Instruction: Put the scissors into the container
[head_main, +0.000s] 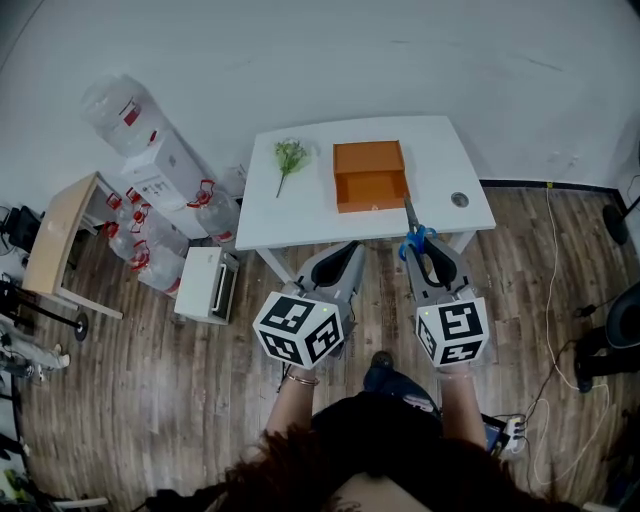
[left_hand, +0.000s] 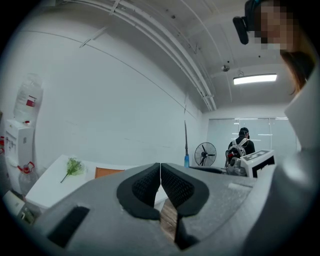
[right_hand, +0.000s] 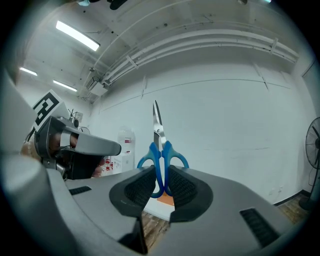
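Looked down on a white table (head_main: 445, 150). Found the orange container (head_main: 370, 176) on the tabletop, near the front edge. Had the left gripper (left_hand: 160, 172) off that edge, jaws together, empty. Had the right gripper (right_hand: 161, 182) clamped on the blue-handled scissors (right_hand: 158, 134), blades reaching over the front edge beside the container. Noted a green sprig (head_main: 290, 157) toward the left edge.

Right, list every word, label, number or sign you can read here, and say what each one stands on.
No text here can be read.
Red label on the clear plastic water bottle atop the white dispenser: too small to read.
Black-and-white square markers on the left cube and right cube: coded patterns, not words.
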